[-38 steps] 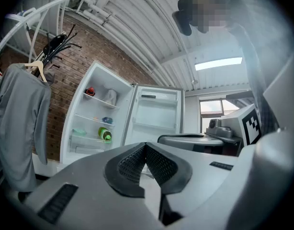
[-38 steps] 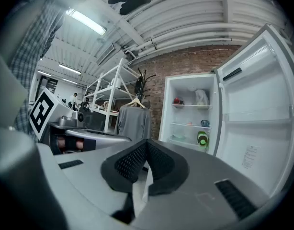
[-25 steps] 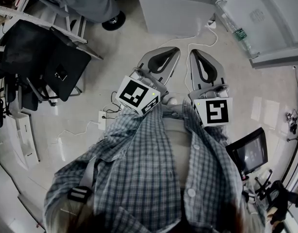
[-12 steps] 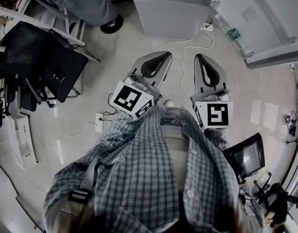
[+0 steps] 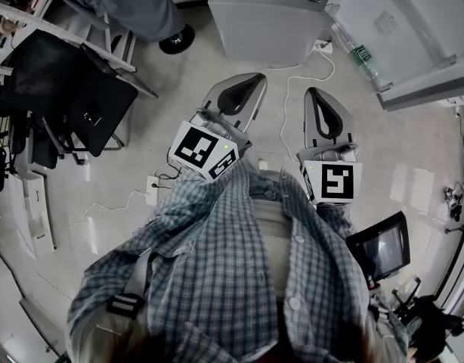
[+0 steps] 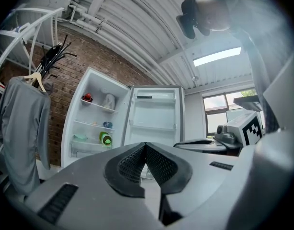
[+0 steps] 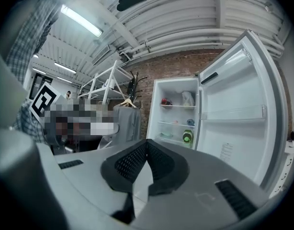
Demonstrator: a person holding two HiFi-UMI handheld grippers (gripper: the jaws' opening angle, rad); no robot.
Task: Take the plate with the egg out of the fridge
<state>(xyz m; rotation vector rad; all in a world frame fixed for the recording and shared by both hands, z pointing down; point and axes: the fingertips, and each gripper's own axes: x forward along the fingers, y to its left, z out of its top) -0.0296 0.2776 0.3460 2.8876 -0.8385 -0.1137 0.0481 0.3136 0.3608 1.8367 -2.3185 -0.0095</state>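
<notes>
White fridge (image 6: 91, 116) open, grey garment (image 6: 21, 128) beside

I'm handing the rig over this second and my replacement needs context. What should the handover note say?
Left gripper: jaws shut, empty, pointed at the fridge.
Right gripper: jaws shut, empty, alongside the left.
Fridge: ahead, out of reach, with its door wide open and its shelves stocked. A pale dish on a lower shelf may be the plate; no egg can be made out from here.
Done: the fridge is open.
Left: step closer, confirm which dish is the plate, open a gripper, grip the rim and draw it out level.
</notes>
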